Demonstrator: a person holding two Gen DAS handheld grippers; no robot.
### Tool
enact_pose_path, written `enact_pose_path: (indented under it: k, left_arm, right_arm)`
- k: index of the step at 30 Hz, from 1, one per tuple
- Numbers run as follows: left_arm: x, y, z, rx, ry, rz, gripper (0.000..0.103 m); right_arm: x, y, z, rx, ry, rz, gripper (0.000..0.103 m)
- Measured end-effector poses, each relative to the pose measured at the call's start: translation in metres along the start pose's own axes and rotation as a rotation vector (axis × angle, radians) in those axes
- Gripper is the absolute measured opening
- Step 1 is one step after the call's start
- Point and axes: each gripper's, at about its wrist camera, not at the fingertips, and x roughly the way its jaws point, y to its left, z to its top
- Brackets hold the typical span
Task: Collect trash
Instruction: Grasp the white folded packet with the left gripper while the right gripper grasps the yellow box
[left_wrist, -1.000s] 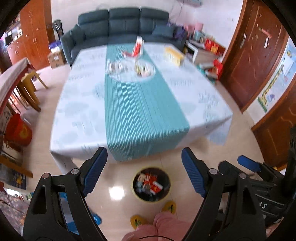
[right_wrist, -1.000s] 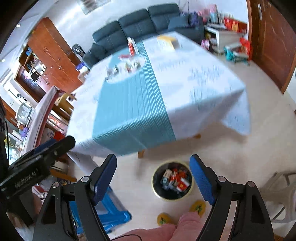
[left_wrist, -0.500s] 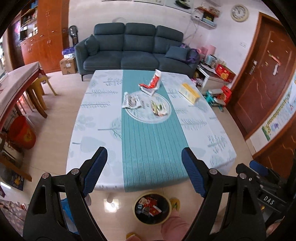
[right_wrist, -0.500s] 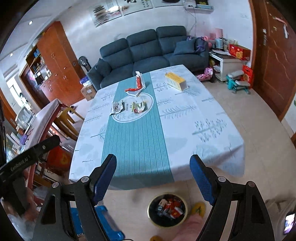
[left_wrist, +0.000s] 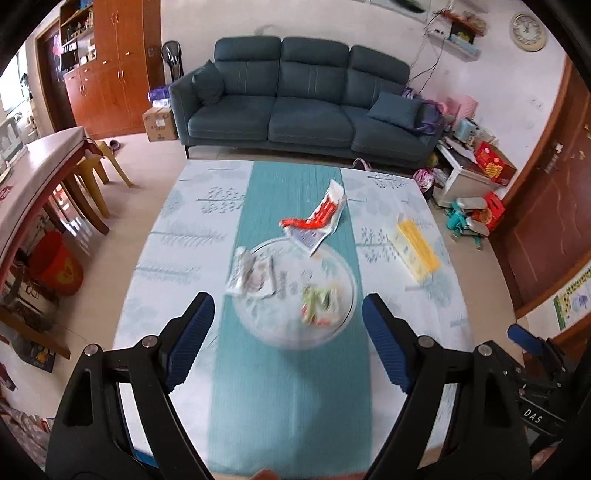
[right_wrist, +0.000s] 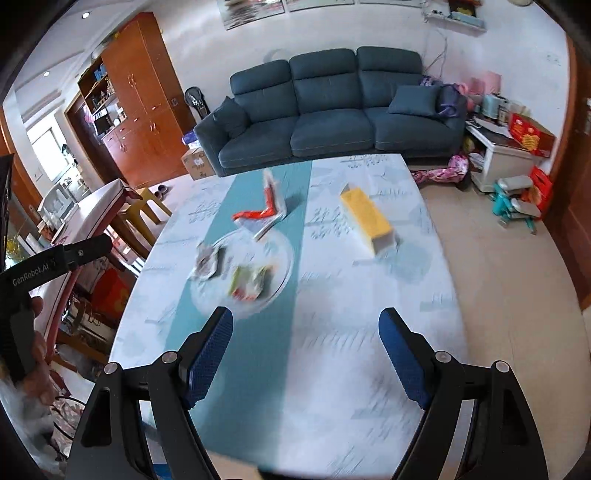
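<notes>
Three pieces of trash lie around a round white print on the teal runner of the table (left_wrist: 177, 266). A red and white wrapper (left_wrist: 317, 218) (right_wrist: 264, 212) lies at the far side, a crumpled silver wrapper (left_wrist: 251, 275) (right_wrist: 207, 262) at the left, and a green and red wrapper (left_wrist: 319, 301) (right_wrist: 248, 282) nearest me. My left gripper (left_wrist: 288, 336) hangs open above the near part of the runner, just short of the green wrapper. My right gripper (right_wrist: 306, 350) is open too, over the tablecloth to the right of the wrappers. Both hold nothing.
A yellow box (left_wrist: 415, 249) (right_wrist: 367, 218) sits on the right side of the table. A dark sofa (left_wrist: 295, 107) stands behind it, a second table with yellow stools (left_wrist: 99, 166) at the left, toys and boxes (left_wrist: 476, 210) on the floor at right.
Both grippers have risen and moved forward over the table. The floor bin with trash under the table edge has dropped out of view, and the wrappers are now much closer.
</notes>
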Motion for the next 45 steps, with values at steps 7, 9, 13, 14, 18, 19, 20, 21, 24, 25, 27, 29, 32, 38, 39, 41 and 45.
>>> enact_pose_path:
  k: [7,9,13,14,18,19,20,21,24,25,27,29,32,38,39,41,45]
  left_arm:
    - [0.106,-0.065,0.065,0.001,0.078,0.067,0.080]
    - [0.141,-0.079,0.078,-0.006,0.102,0.091,0.080]
    - [0.202,-0.088,0.089,-0.049,0.161,0.112,0.080]
    - [0.216,-0.089,0.090,-0.064,0.175,0.113,0.080]
    - [0.269,-0.091,0.090,-0.127,0.226,0.119,0.080]
    - [0.279,-0.091,0.090,-0.139,0.232,0.116,0.080]
    - [0.286,-0.092,0.091,-0.149,0.235,0.116,0.080]
    - [0.297,-0.095,0.093,-0.159,0.237,0.116,0.080]
    - [0.318,-0.099,0.097,-0.173,0.237,0.124,0.080]
    - [0.326,-0.100,0.099,-0.177,0.239,0.130,0.080]
    - [0.335,-0.102,0.103,-0.187,0.245,0.140,0.080]
    - [0.345,-0.103,0.107,-0.198,0.246,0.151,0.080]
    - [0.358,-0.104,0.115,-0.207,0.238,0.174,0.079]
    - [0.372,-0.104,0.119,-0.213,0.257,0.168,0.034]
    - [0.370,-0.104,0.119,-0.209,0.251,0.172,0.031]
    - [0.367,-0.104,0.118,-0.199,0.238,0.185,0.025]
    - [0.357,-0.103,0.114,-0.184,0.238,0.189,0.021]
  right_arm:
    - [0.098,-0.075,0.093,-0.076,0.073,-0.016,0.083]
    - [0.134,-0.089,0.111,-0.101,0.104,-0.013,0.083]
    - [0.192,-0.097,0.122,-0.147,0.168,-0.012,0.083]
    - [0.209,-0.101,0.126,-0.161,0.189,-0.010,0.083]
    - [0.247,-0.100,0.120,-0.184,0.234,-0.001,0.082]
    - [0.256,-0.100,0.118,-0.187,0.241,-0.001,0.082]
    - [0.261,-0.100,0.117,-0.191,0.249,0.005,0.081]
    - [0.266,-0.101,0.116,-0.194,0.253,0.015,0.074]
    - [0.280,-0.099,0.110,-0.183,0.278,0.043,0.052]
    - [0.285,-0.102,0.110,-0.166,0.287,0.060,0.049]
    - [0.283,-0.099,0.108,-0.160,0.273,0.071,0.048]
    - [0.282,-0.100,0.108,-0.150,0.268,0.084,0.047]
    - [0.279,-0.101,0.107,-0.144,0.261,0.096,0.046]
    - [0.276,-0.102,0.105,-0.142,0.263,0.116,0.044]
    - [0.276,-0.102,0.104,-0.141,0.265,0.122,0.044]
    - [0.275,-0.101,0.103,-0.139,0.267,0.127,0.044]
    - [0.272,-0.099,0.100,-0.131,0.270,0.137,0.043]
